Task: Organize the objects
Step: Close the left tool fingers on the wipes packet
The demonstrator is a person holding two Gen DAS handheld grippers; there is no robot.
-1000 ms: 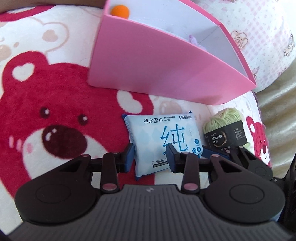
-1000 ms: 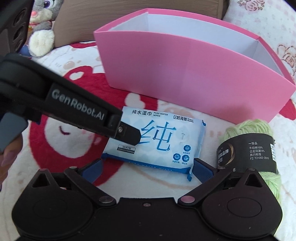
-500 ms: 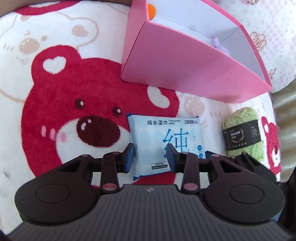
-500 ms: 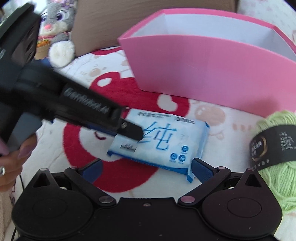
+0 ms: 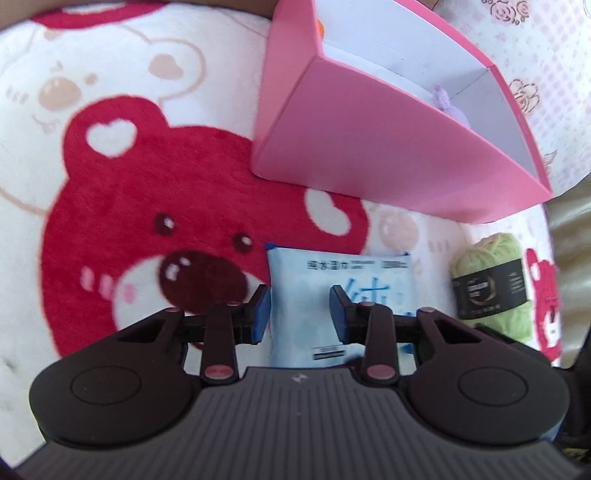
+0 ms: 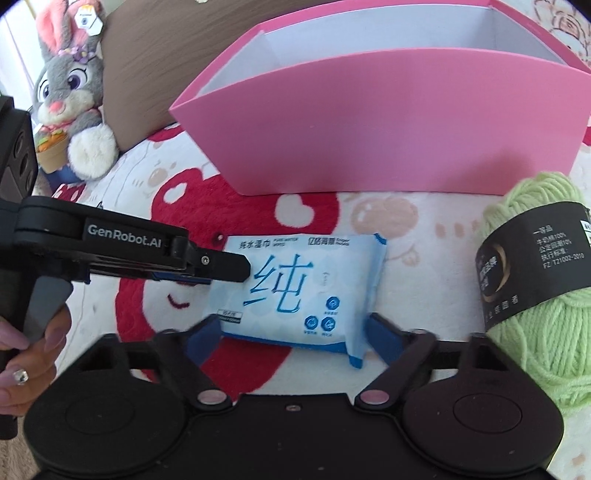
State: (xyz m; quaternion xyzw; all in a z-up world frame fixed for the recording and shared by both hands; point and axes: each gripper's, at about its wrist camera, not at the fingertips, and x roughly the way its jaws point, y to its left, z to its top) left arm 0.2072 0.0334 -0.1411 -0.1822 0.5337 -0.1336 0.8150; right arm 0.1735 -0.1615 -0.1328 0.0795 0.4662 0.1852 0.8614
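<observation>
A blue-and-white wipes pack [image 5: 340, 273] [image 6: 295, 280] lies on the red bear blanket [image 5: 147, 184] in front of the open pink box [image 5: 369, 155] [image 6: 369, 122]. My left gripper [image 5: 299, 314] [image 6: 229, 267] comes in from the left. Its jaws are closing and pinch the pack's left end. My right gripper [image 6: 295, 334] straddles the pack's near edge. Its jaws are closing, with a blue pad just outside each lower corner and neither clearly pressing. A green yarn ball [image 5: 491, 288] [image 6: 535, 277] with a black band lies to the right of the pack.
A purple soft item [image 5: 443, 99] and a sliver of an orange ball [image 5: 321, 27] sit inside the box. A grey bunny plush [image 6: 70, 92] leans against a brown cushion [image 6: 147, 74] at the back left. A hand [image 6: 29, 354] grips the left tool's handle.
The right jaws have narrowed from wide open to close around the pack. The left jaws have tightened on the pack's left end, which has turned slightly. The left view has shifted relative to the box.
</observation>
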